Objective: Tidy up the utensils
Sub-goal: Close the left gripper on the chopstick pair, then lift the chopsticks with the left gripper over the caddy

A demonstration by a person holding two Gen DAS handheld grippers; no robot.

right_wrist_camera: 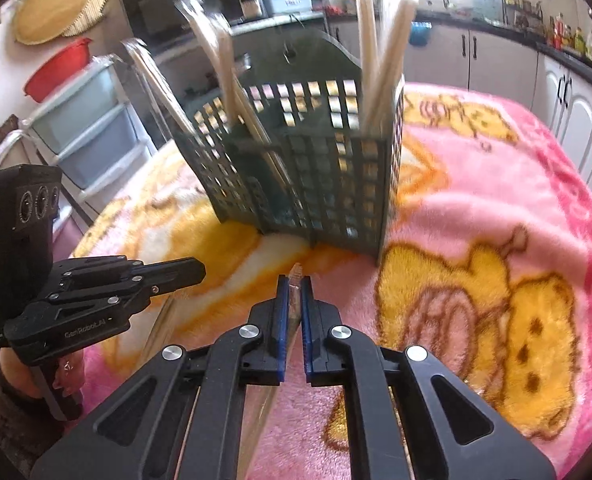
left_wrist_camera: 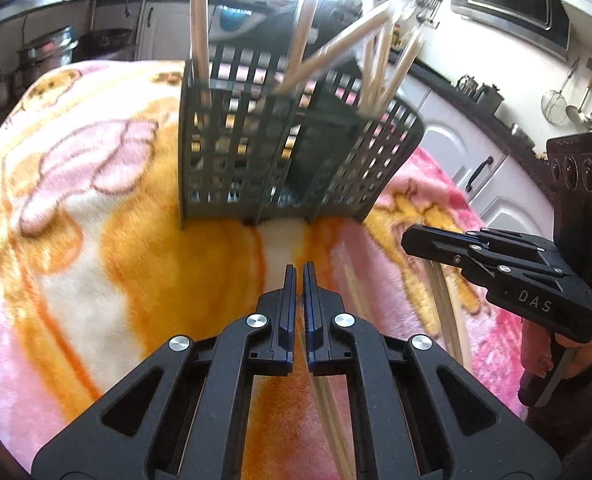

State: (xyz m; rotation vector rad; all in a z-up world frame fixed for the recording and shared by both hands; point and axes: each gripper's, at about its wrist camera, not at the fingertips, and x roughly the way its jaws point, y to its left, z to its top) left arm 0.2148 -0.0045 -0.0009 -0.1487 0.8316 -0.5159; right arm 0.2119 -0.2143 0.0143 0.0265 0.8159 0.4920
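Chopsticks (right_wrist_camera: pixel 293 300) pinched in both my left tool (left_wrist_camera: pixel 300 280) and right tool (right_wrist_camera: pixel 293 292) may slip or snag the basket (left_wrist_camera: pixel 287 140) rim.

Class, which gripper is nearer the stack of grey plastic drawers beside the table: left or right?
Left. The left gripper is at the table edge on the side of the stack of grey plastic drawers; the right gripper is farther in, over the pink blanket.

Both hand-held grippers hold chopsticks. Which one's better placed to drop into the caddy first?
Probably left. The left hand-held gripper faces the caddy nearly square-on; the right hand-held gripper meets it at a corner. Both are shut on chopsticks, similarly close, so the margin is slim.
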